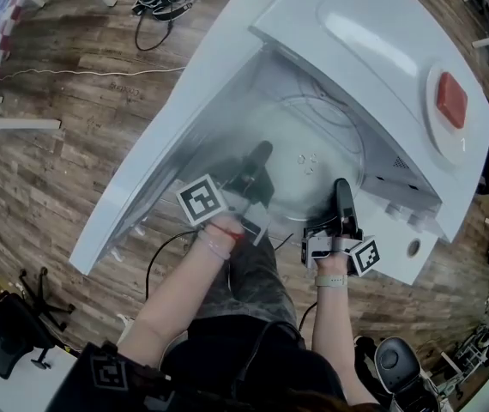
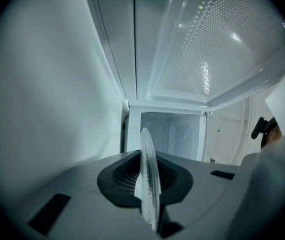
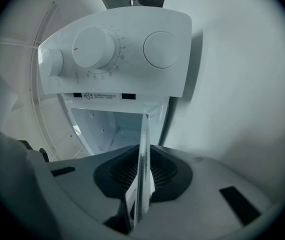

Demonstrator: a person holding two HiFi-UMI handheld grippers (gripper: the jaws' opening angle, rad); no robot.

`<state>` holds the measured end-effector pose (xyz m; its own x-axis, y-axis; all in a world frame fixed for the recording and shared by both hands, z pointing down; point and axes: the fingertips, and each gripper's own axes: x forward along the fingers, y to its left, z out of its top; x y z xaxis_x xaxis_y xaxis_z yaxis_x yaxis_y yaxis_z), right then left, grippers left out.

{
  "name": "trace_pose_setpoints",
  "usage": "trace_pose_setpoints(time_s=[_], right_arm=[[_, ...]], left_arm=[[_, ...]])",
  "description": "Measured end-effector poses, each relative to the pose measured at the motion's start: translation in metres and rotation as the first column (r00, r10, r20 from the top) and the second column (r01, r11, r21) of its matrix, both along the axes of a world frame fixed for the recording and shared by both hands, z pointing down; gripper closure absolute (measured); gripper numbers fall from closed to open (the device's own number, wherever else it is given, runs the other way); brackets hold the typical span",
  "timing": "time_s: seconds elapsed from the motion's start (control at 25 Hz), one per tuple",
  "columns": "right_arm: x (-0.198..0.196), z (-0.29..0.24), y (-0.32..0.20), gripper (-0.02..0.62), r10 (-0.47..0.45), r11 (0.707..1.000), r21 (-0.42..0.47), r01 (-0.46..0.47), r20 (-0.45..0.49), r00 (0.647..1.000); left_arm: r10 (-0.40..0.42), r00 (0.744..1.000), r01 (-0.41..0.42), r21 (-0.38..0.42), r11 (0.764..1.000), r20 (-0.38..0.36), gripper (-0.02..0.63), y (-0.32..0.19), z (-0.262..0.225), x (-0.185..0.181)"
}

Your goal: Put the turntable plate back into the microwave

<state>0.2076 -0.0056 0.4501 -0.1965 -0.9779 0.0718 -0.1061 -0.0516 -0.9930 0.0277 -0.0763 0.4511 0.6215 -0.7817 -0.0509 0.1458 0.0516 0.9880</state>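
The plate (image 1: 313, 140), a clear glass disc, is hanging level at the mouth of the microwave (image 1: 382, 33), with the door (image 1: 163, 144) swung wide on the left; its far rim is reaching toward the cavity (image 2: 172, 136), and whether any part is resting on the floor inside cannot be told. The left gripper (image 1: 257, 157) is clamping the near-left rim, its view showing the glass edge-on between the ribbed pads (image 2: 127, 176). The right gripper (image 1: 341, 189) is likewise closing on the near-right rim, just below the control panel (image 3: 115, 54). Judgement: the plate is appearing stiff, fairly heavy for its thinness, smooth and slippery, and liable to chip or shatter if knocked against the frame or dropped. Both holds are sitting on the near edge only, so the weight is levering outward from the pads; a firm two-sided rim grip, kept level, is looking right. The lowering onto the centre hub is calling for a slow, flat approach, with release only once the glass is bearing on its support
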Motion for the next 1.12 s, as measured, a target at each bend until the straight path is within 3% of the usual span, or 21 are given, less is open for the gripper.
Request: trace_pose_setpoints(time_s=[0.2, 0.32, 0.88, 1.12], right_arm=[[-0.012, -0.003, -0.002, 0.524, -0.059, 0.998, -0.034, 0.056, -0.113, 0.992], [-0.02, -0.004, 0.004, 0.506, -0.084, 0.995, -0.071, 0.075, -0.131, 0.988], [-0.066, 0.001, 0.021, 0.509, -0.161, 0.981, -0.107, 0.159, -0.015, 0.987], [-0.065, 0.005, 0.016, 0.545, -0.126, 0.986, -0.105, 0.129, 0.04, 0.991]], left_arm=[[-0.036, 0.999, 0.036, 0.002, 0.999, 0.002, 0.577, -0.006, -0.001, -0.002], [-0.053, 0.999, 0.053, 0.005, 0.999, 0.001, 0.577, -0.011, -0.001, -0.001], [-0.117, 0.993, 0.117, 0.014, 0.993, -0.004, 0.577, -0.03, -0.003, 0.002], [-0.128, 0.992, 0.128, 0.013, 0.992, -0.004, 0.577, -0.033, -0.003, 0.003]])
